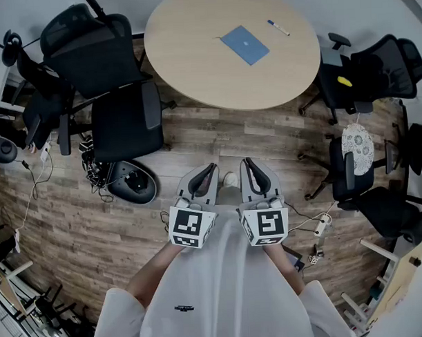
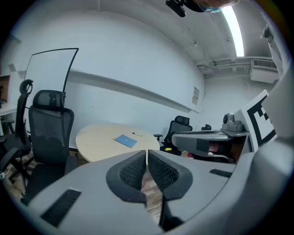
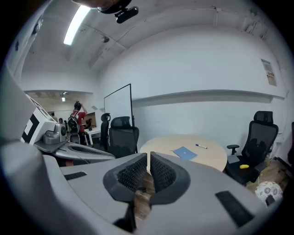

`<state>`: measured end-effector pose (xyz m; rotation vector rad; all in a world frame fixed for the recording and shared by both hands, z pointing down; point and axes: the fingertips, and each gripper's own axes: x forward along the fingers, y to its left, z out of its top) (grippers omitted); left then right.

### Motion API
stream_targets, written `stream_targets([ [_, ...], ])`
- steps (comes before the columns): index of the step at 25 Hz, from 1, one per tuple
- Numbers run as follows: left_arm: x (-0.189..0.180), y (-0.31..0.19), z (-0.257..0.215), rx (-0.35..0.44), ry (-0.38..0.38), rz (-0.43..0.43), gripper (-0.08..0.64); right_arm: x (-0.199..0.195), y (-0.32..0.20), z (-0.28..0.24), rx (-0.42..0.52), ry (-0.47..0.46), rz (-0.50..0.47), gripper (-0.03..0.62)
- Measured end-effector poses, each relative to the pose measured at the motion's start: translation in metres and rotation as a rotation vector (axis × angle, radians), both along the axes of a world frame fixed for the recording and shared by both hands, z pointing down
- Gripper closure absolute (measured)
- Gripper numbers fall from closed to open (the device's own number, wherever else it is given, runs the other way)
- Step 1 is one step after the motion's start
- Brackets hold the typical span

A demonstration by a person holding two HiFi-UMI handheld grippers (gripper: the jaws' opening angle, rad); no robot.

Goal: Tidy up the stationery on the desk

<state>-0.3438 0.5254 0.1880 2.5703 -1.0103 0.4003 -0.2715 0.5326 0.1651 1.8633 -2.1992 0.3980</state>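
A blue notebook (image 1: 245,45) and a white pen (image 1: 278,27) lie on a round wooden table (image 1: 193,61) at the far side of the room. Both grippers are held side by side close to the person's body, well short of the table and over the wooden floor. The left gripper (image 1: 210,169) is shut with nothing between its jaws. The right gripper (image 1: 247,163) is shut and empty too. The left gripper view shows its jaws (image 2: 147,153) together, with the notebook (image 2: 126,140) and pen (image 2: 137,134) far ahead. The right gripper (image 3: 149,156) points toward the notebook (image 3: 185,153) and pen (image 3: 201,147).
Black office chairs (image 1: 104,71) stand left of the table, and more chairs (image 1: 373,69) stand on the right, one with a yellow object (image 1: 344,80) on its seat. A chair with a white lace cover (image 1: 357,149), a power strip (image 1: 322,226) and cables sit on the floor.
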Motion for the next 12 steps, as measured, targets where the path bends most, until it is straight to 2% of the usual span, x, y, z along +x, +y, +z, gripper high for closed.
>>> stream_targets([
  [5,0.006,-0.009,0.004,0.001,0.0,0.005,0.531,0.01,0.0,0.012,-0.019,-0.015,0.017,0.545],
  [12,0.049,-0.013,-0.001,0.017,-0.016,-0.003,0.531,0.052,-0.003,0.015,-0.02,-0.063,0.011,0.545],
])
